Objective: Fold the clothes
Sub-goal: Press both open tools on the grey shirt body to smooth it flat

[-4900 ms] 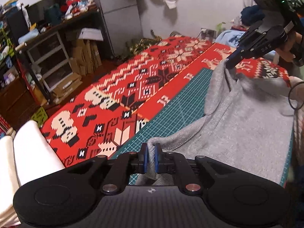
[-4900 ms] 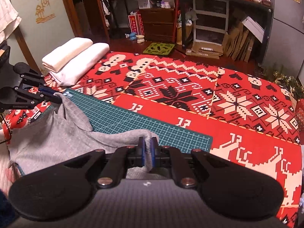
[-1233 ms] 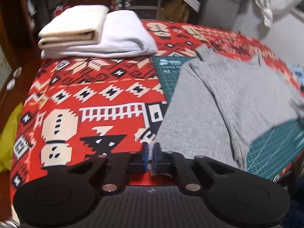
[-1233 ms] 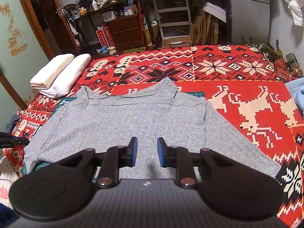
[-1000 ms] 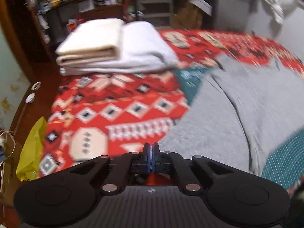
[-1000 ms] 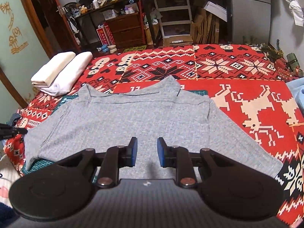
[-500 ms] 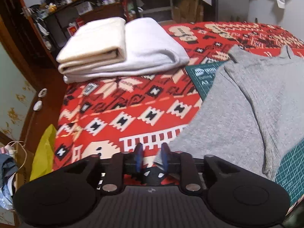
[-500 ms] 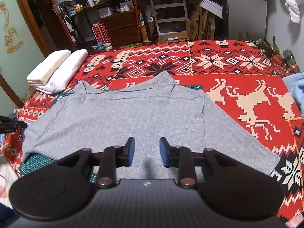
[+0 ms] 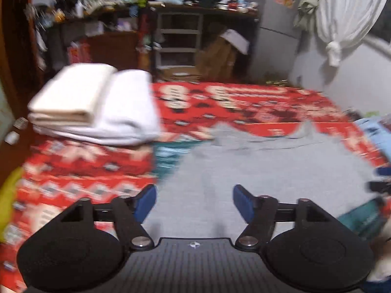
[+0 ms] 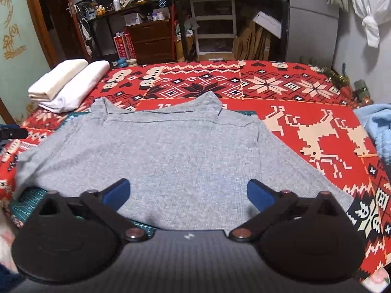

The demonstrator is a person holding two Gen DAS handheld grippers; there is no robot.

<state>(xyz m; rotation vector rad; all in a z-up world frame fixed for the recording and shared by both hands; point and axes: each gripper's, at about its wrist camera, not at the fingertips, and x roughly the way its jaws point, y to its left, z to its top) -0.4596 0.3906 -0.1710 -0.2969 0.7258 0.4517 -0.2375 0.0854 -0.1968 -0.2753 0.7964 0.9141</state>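
Red patterned blanket covers the surface, with a grey ribbed sweater spread flat on it, collar at the far edge, sleeves out sideways. Left gripper and right gripper both hover over its near hem, jaws wide apart, holding nothing.

Your grey ribbed sweater is lying spread flat, collar pointing away from you, sleeves angling outward (left cuff slightly rumpled), covering most of the green cutting mat.
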